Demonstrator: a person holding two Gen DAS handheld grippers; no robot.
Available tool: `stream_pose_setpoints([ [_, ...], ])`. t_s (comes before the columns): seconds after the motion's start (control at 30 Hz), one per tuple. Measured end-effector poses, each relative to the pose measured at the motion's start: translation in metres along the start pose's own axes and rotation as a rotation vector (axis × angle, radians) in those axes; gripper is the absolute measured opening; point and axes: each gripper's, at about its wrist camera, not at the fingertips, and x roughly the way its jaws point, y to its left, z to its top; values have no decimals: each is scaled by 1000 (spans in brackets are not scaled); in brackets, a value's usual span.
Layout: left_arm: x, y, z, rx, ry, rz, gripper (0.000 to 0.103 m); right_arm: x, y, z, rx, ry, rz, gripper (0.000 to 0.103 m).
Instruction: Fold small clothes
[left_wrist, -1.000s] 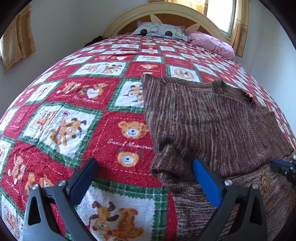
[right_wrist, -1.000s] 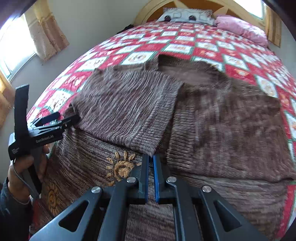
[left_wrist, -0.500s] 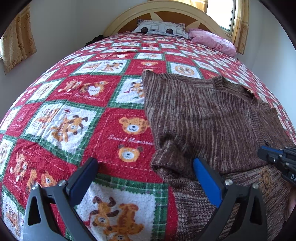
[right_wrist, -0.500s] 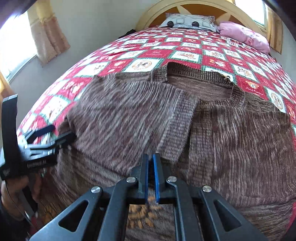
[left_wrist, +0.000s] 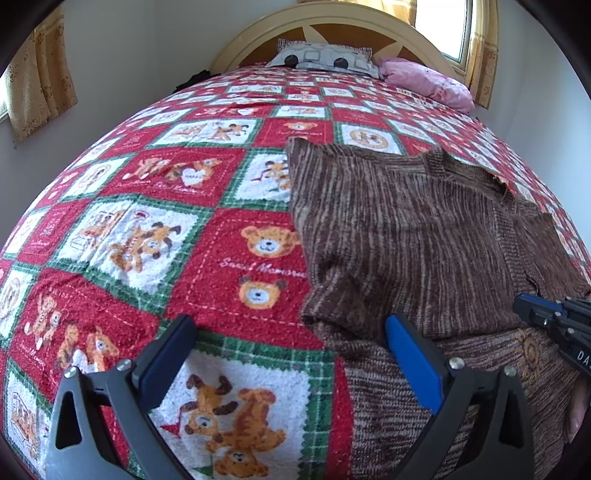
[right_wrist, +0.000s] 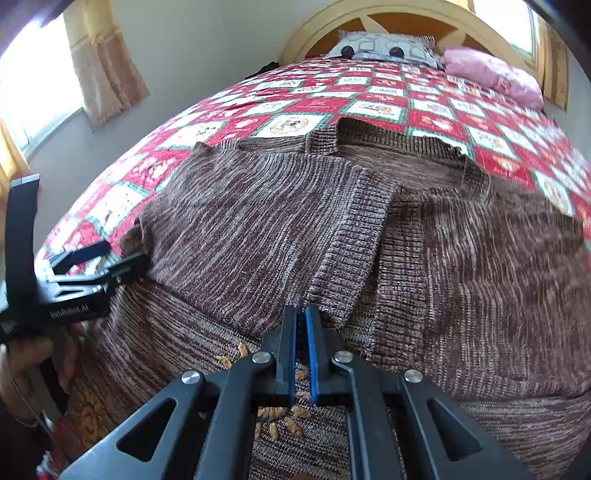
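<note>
A brown knitted sweater (left_wrist: 406, 236) lies flat on the bed, its left sleeve folded over the body (right_wrist: 266, 225), cuff end near the middle (right_wrist: 354, 251). My left gripper (left_wrist: 291, 339) is open and empty, low over the sweater's left folded edge; it also shows in the right wrist view (right_wrist: 107, 254). My right gripper (right_wrist: 301, 325) has its jaws nearly together with nothing visibly between them, just short of the sleeve cuff, above the sweater's lower front with orange embroidery (right_wrist: 273, 406). It appears at the right edge of the left wrist view (left_wrist: 524, 306).
The bed has a red, green and white teddy-bear quilt (left_wrist: 166, 229). A grey patterned pillow (left_wrist: 325, 59) and a pink pillow (left_wrist: 428, 83) lie at the curved wooden headboard (left_wrist: 332, 22). Curtained windows are on both sides, walls close by.
The right gripper, jaws still together, has pulled back toward me from the sleeve cuff. The left gripper stays open in about the same place.
</note>
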Motion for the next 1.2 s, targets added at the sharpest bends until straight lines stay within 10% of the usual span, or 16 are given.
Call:
stream_pose_setpoints([
  [0.37, -2, -1, -1, 0, 2, 7, 103, -11, 26, -5, -121, -14, -147, 9],
  [0.43, -3, -2, -1, 5, 5, 11, 103, -15, 25, -5, -108, 3, -139, 30],
  [0.5, -6, -4, -1, 8, 9, 15, 103, -14, 24, -8, -84, 57, -120, 72],
  [1.2, -69, -32, -37, 56, -31, -78, 103, -65, -5, -48, 16, -12, -113, 72],
])
